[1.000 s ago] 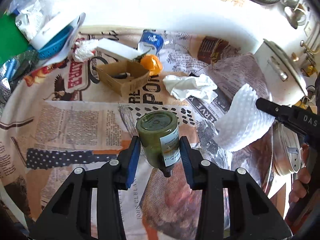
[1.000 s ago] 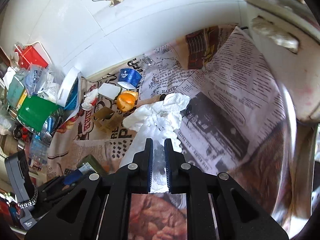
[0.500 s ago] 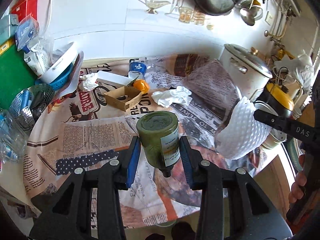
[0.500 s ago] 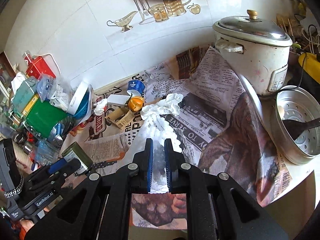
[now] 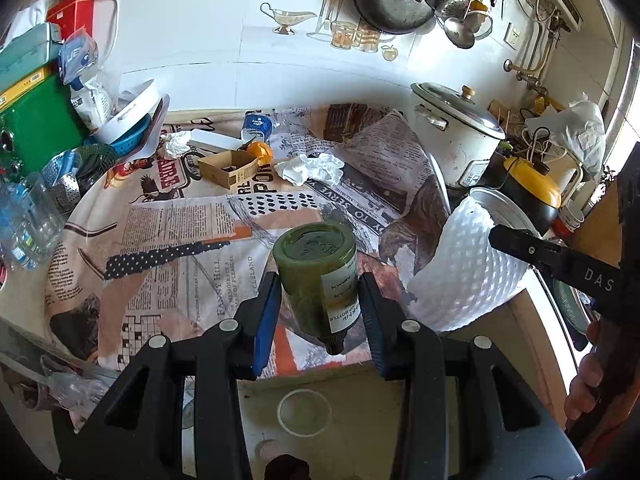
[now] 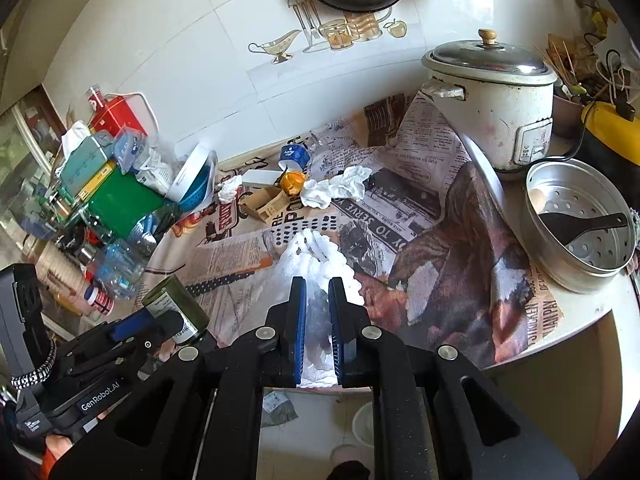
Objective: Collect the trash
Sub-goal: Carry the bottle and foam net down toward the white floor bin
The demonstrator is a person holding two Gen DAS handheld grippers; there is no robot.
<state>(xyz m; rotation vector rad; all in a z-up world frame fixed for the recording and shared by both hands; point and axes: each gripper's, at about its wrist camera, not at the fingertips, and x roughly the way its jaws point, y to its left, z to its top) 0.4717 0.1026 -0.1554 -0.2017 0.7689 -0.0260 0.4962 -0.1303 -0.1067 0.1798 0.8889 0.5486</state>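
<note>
My left gripper [image 5: 318, 280] is shut on a dark green bottle [image 5: 316, 268] with a white label, held base-forward over the near edge of the table [image 5: 168, 248]. The same bottle [image 6: 176, 312] shows at lower left in the right wrist view. My right gripper [image 6: 318, 292] is shut on a white foam net sleeve [image 6: 316, 256], which also hangs at the right in the left wrist view as a white foam net [image 5: 464, 268]. On the newspaper-covered table lie a crumpled tissue [image 5: 312, 168], a small cardboard box [image 5: 228, 168], an orange peel [image 5: 260, 150] and a blue cup [image 5: 256, 124].
A white rice cooker [image 6: 492, 100] and a metal steamer pot [image 6: 580, 224] with a black spoon stand at the right. Boxes, plastic bottles and a blue colander [image 6: 196, 188] crowd the left. Below the table edge, the floor holds a round clear lid [image 5: 304, 412].
Both grippers have drawn back and up from the table with their loads; the table looks farther off, and its near edge and the floor have come into view.
</note>
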